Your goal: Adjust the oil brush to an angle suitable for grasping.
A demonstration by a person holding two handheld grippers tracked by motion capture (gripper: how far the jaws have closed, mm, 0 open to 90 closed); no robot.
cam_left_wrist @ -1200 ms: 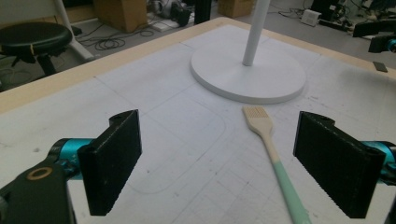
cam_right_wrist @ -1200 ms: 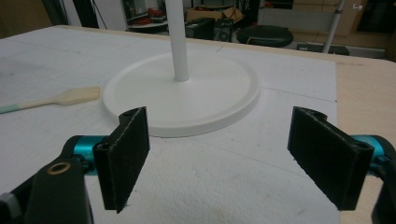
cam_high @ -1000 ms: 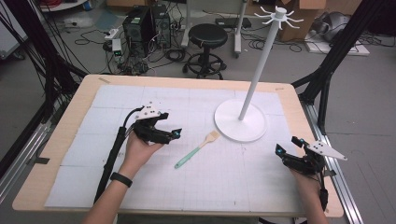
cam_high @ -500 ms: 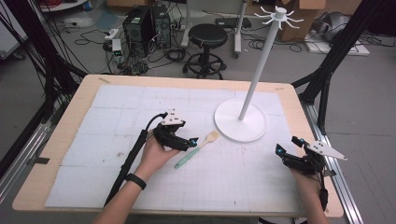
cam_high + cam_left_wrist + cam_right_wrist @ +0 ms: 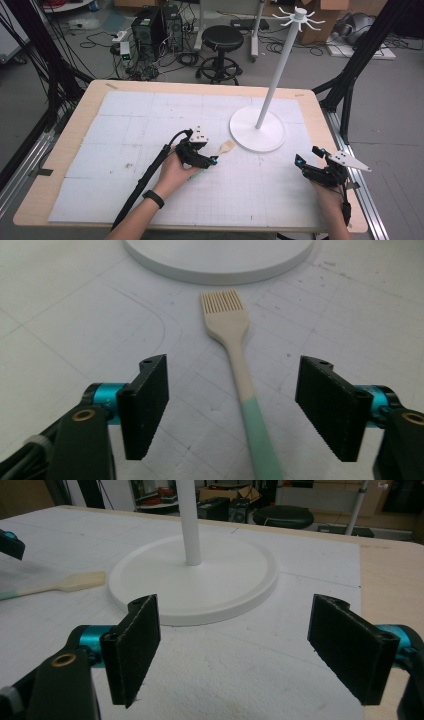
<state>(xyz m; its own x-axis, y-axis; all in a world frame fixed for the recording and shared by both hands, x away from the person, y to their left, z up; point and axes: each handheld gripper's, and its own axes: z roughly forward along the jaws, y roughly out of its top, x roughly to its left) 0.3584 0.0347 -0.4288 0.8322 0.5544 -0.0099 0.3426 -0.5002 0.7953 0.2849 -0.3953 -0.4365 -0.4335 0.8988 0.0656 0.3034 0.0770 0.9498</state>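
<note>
- While the left tongs (image 5: 214, 161) hang low over the surface (image 5: 125, 125), their jaws stand wide apart on either side of the brush (image 5: 239, 371) handle, gripping nothing.
- Brush lies flat on the white mat, bristle head pointing at the stand base (image 5: 257, 131) and just short of it; mint-green end of the handle runs back toward the person.
- In the left gripper view the handle sits roughly centred between the two jaws, a bit nearer the right one. Looks lined up so a straight close would pinch the handle across its width.
- Jaws look near mat level but I can't tell if they touch it.
- Right tongs (image 5: 298, 161) are parked well apart near the right edge, jaws spread wide, nothing between them, facing the stand base. My guess: kept out of the way until needed.
- Stand pole (image 5: 277, 65) rises to a hook crown, which is probably where the brush is meant to hang.
</note>
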